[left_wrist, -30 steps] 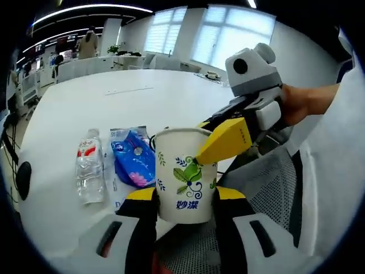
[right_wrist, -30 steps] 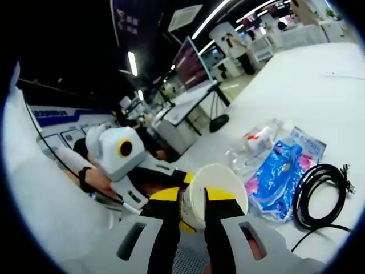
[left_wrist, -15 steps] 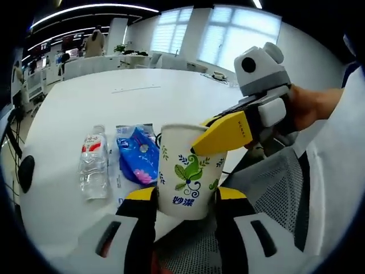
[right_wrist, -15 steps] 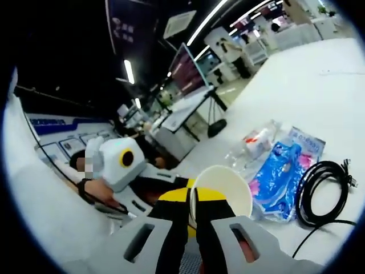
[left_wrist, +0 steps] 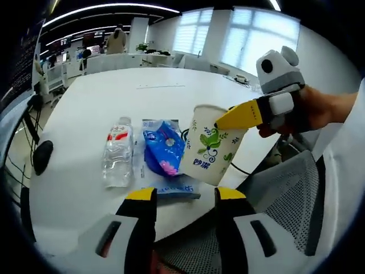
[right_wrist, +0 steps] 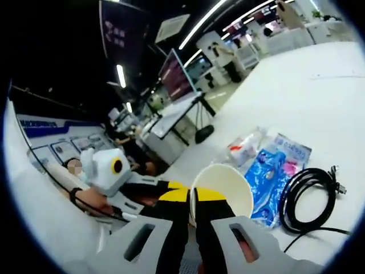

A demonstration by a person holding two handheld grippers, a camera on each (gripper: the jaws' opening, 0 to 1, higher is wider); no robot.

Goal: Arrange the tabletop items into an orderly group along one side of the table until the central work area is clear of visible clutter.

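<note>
One paper cup (left_wrist: 213, 144) pinched by right gripper (right_wrist: 193, 201); left gripper (left_wrist: 184, 197) wide; cable (right_wrist: 305, 193) half hidden.

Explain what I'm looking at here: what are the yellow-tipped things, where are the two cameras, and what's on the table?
A person holds hand-operated tongs in each hand, and a fisheye camera rides on each. In the left gripper view, the left tongs stand open and empty at the bottom, while the right tongs reach in from the right, pinching the rim of a paper cup. The right gripper view looks along those right tongs, shut on the cup's rim, with the left tongs to the left. On the white table lie a water bottle, a blue pouch and a coiled black cable.
</note>
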